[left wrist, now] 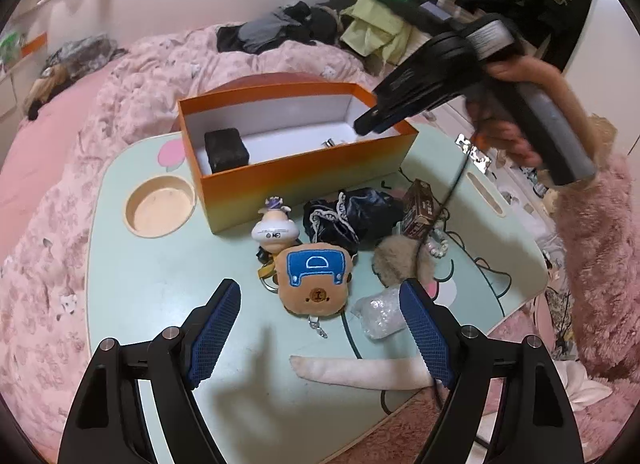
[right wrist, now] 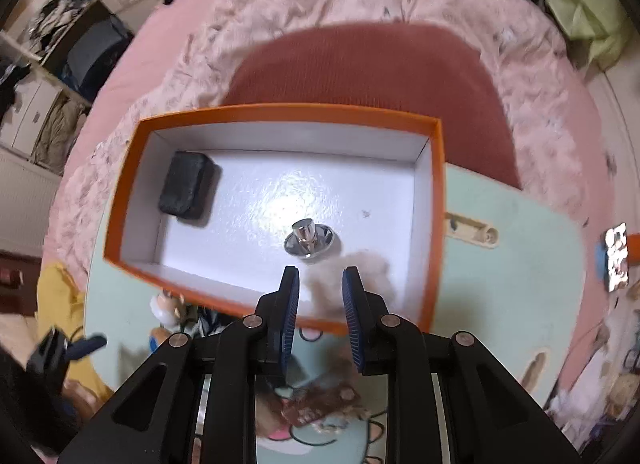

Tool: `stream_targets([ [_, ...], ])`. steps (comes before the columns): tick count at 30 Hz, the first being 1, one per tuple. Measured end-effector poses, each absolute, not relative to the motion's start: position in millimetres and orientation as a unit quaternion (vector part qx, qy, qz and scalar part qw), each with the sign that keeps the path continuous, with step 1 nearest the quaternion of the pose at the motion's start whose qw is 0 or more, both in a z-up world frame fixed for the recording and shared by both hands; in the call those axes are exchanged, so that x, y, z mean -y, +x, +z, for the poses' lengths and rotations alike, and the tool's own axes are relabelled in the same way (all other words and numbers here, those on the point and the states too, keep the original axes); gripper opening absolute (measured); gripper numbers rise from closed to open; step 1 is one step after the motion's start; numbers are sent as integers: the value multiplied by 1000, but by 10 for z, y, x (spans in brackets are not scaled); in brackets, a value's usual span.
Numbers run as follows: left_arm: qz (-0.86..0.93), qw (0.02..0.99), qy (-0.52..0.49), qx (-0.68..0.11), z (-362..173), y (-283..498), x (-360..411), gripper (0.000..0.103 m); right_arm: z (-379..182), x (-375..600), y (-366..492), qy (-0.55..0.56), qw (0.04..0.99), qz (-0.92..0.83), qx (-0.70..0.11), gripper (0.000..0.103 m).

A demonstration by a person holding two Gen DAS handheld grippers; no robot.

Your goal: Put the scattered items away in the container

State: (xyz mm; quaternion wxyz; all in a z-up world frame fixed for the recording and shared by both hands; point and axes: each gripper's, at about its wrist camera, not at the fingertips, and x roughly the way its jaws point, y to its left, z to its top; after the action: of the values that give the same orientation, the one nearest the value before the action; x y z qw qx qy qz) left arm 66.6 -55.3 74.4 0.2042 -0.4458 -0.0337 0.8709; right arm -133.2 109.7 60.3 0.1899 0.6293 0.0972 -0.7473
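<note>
An orange box (left wrist: 304,168) with a white inside stands on the pale green table (left wrist: 160,276). It holds a black case (left wrist: 226,149) and a small metal piece (right wrist: 309,239). My left gripper (left wrist: 320,328) is open and empty above the table's near side, just short of a brown bear pouch (left wrist: 314,278). My right gripper (right wrist: 320,292) hangs over the box's (right wrist: 438,200) near right corner (left wrist: 366,126), fingers parted and empty, with a blurred tan fluffy thing (right wrist: 352,276) under its tips.
On the table lie a white figurine (left wrist: 276,226), a dark lace-trimmed pouch (left wrist: 348,216), a brown carton (left wrist: 418,210), a tan fur ball (left wrist: 400,260), a clear plastic wrap (left wrist: 380,314), a white sock (left wrist: 360,372) and a round cup recess (left wrist: 160,208). Pink bedding surrounds the table.
</note>
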Motion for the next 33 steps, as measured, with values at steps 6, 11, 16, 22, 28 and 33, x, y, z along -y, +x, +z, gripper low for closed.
stream_targets([
  [6,874,197,-442,46,762,663,620,81,339,-924,-1427,649,146,-729,-164,28],
  [11,874,198,-440,48,760,669,651,81,267,-890,-1446,632,145,-737,-194,18],
  [16,874,196,-442,52,747,660,660,81,539,-989,-1370,594,165,-771,-162,1],
  [22,870,195,-449,52,709,630,631,81,1066,-1161,-1089,533,208,-811,-122,1],
  [28,868,197,-453,49,694,632,604,81,1313,-1314,-836,511,236,-822,-90,1],
  [33,869,193,-452,58,702,615,627,81,1210,-1559,-458,500,255,-824,-76,1],
])
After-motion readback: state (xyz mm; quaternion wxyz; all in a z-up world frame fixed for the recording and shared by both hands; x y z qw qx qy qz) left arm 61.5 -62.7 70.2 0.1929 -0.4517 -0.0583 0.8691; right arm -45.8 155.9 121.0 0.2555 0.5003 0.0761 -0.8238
